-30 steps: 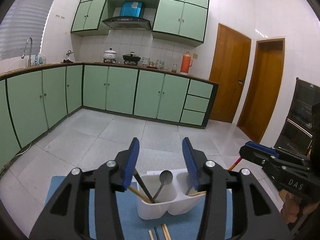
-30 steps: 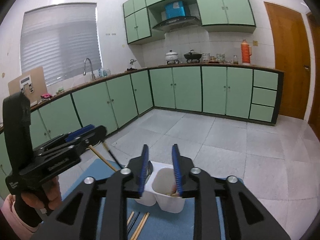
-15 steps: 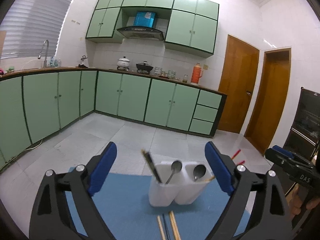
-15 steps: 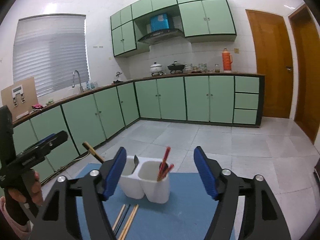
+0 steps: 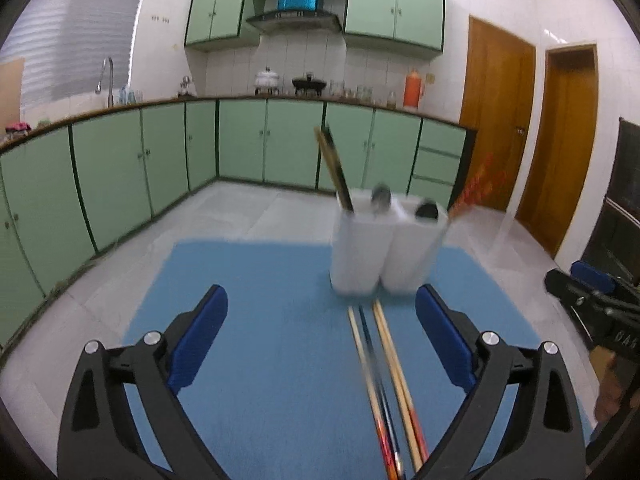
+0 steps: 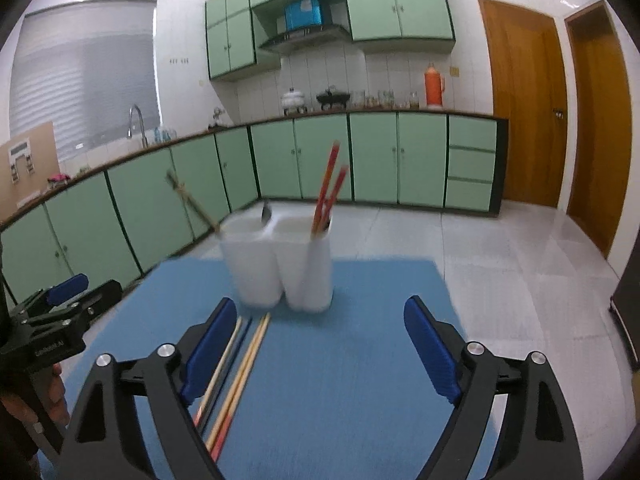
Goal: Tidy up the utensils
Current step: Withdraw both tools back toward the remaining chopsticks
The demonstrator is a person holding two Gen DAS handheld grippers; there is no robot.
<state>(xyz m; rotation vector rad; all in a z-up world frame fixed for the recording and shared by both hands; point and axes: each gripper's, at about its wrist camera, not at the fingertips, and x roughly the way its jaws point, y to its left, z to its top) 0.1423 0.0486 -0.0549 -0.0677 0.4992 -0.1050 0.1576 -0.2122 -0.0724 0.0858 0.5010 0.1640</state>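
Our left gripper (image 5: 320,336) & right gripper (image 6: 316,344), jaws opening, empty; loose wooden chopsticks (image 5: 384,380) run lengthwise, nearer left's right jaw.

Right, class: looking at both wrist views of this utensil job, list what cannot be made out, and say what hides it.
- Loose chopsticks: left wrist view, near ends cut off by the bottom edge; exact count blurred.
- Same chopsticks, right wrist view: partly behind a finger of the right gripper, whose jaws are opening with nothing between them.
- White utensil holder: contents below the rim hidden by its walls.
- Spoons: smeared by motion blur.
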